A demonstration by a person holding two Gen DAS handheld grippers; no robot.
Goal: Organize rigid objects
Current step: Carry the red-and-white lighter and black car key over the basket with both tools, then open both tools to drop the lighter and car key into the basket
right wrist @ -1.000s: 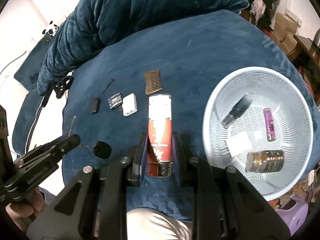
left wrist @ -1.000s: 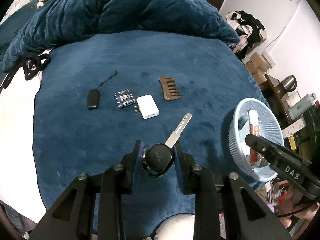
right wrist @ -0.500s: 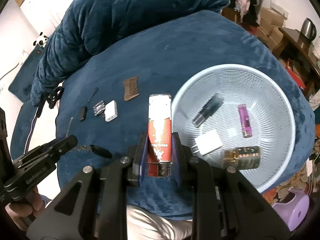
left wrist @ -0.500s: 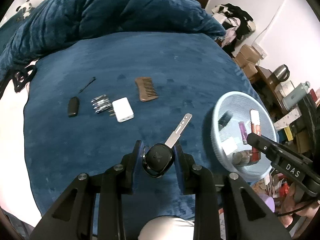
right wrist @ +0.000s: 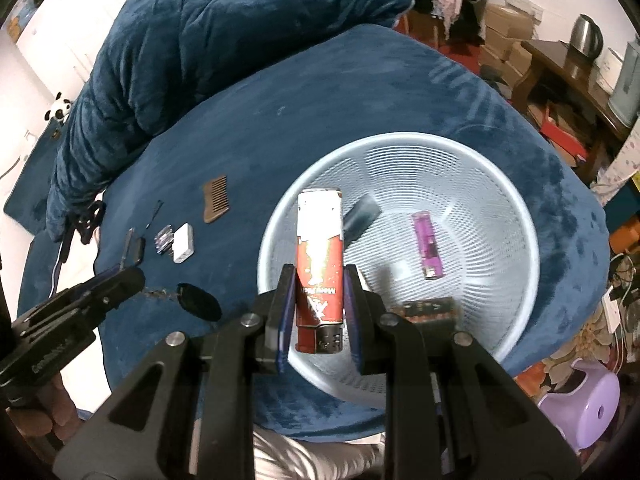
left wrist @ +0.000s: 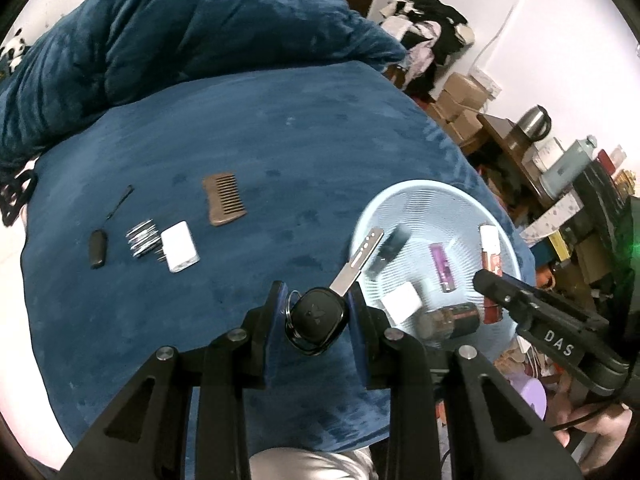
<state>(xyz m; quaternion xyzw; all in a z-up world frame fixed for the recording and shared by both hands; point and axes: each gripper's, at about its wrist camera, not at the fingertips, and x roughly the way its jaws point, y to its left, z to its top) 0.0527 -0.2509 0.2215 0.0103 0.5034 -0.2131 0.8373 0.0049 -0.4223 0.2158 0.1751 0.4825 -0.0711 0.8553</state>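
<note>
bed surface, left to right: small black fob [left wrist: 97, 247] with a thin black pin [left wrist: 119, 204] just beyond it, lying at the far left of the blue blanket [left wrist: 260, 128]; bundle of batteries [left wrist: 142, 238] touching a white charger plug [left wrist: 180, 247], the two laid side by side; wooden comb [left wrist: 224, 199] a little further right and apart from them; all five not yet collected, judged to be waiting their turn; left gripper [left wrist: 316, 300], jaws clenched on the black head of a car key [left wrist: 316, 318], metal blade [left wrist: 360, 260] pointing forward and up so its tip overlaps the near rim of the basket, held by the thick head presumably because the blade is too thin to pinch; pale blue mesh basket [right wrist: 500, 184], resting on the right part of the bed, the destination for the rigid items, already holding a dark oblong case [right wrist: 360, 216], a purple lighter [right wrist: 428, 244], a white block [left wrist: 401, 302] and a dark cylindrical jar [left wrist: 452, 318] on its side; right gripper [right wrist: 319, 308], jaws clamped on the lower half of a red and white lighter [right wrist: 319, 268], metal cap nearest the camera, body projecting over the basket's interior, judged placed there so a release drops it inside; a key ring [left wrist: 291, 305] hangs at the key head; purple stool [right wrist: 580, 408] on the floor at far right
</note>
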